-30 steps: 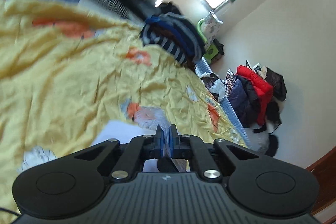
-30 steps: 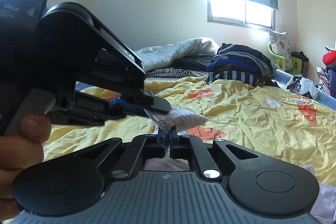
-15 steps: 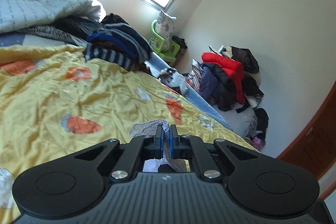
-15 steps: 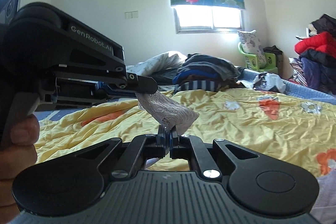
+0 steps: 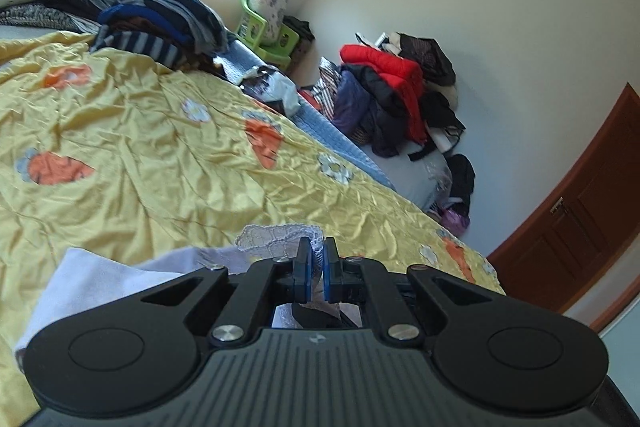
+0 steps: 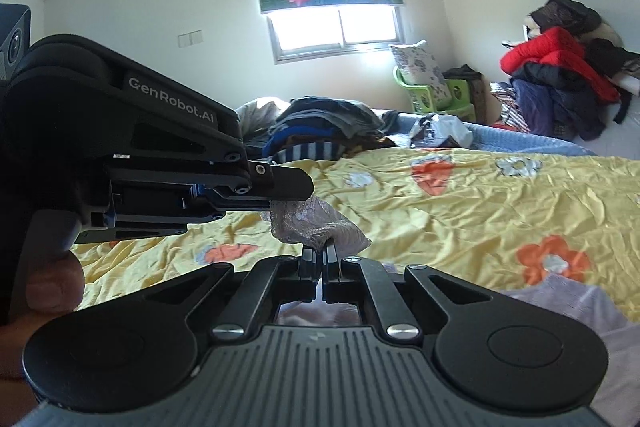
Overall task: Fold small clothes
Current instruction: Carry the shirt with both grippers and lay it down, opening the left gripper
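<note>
Black ribbed gripper (image 5: 316, 259), blue fingers (image 5: 303, 263), silver screws

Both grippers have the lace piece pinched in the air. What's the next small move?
Probably lower it to the bedspread and spread it flat: left gripper and right gripper both clamp the bunched lace garment above the bed.

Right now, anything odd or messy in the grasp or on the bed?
Both grippers, left and right, pinch the same small lace garment, bunched into a wad between them instead of spread flat. Nothing looks spilled or damaged on the yellow bedspread.
</note>
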